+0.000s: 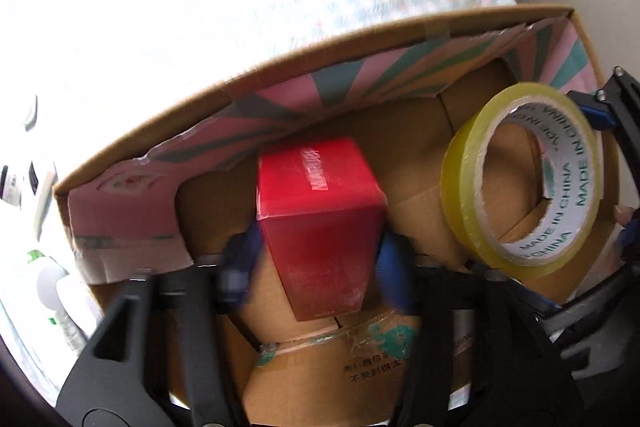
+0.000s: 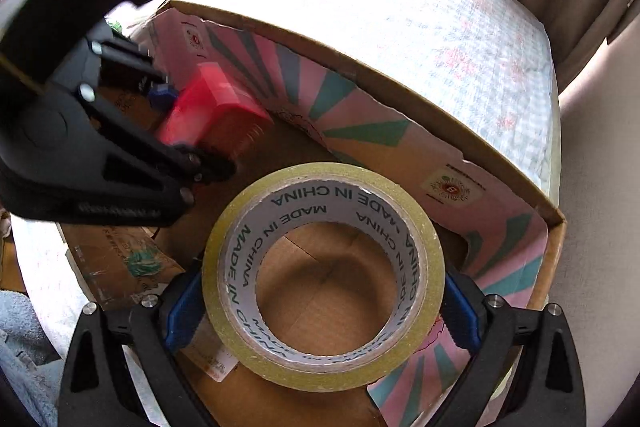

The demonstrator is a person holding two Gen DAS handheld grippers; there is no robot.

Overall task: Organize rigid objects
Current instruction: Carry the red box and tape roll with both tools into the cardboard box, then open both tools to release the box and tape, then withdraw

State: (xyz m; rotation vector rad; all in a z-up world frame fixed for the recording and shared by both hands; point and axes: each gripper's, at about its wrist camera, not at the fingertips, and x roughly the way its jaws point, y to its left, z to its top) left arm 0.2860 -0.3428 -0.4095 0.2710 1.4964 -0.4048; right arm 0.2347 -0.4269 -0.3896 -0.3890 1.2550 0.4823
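A pale checked cloth with faint pink marks covers the surface, and on it sits an open cardboard box (image 1: 360, 39) lined with pink and teal striped paper; curtains hang at the far right in the right wrist view.

Both tools are down inside the box. The left gripper (image 1: 320, 255) straddles a red carton (image 1: 324, 211) at the box's left part. Its blue pads are blurred and seem to sit just off the carton's sides, so I judge the jaws to be parted and the carton released, or close to it, on the box floor. The right gripper (image 2: 320, 311) clamps a roll of clear yellowish tape (image 2: 324, 271) across its outer rim, holding it over the floor in the right part of the box; whether the roll touches the bottom I cannot tell.

So the carton looks delivered, and the tape is in place but not yet let go. Outside the box at the near left lie several small white items (image 1: 52, 287), blurred, which may be left to gather.
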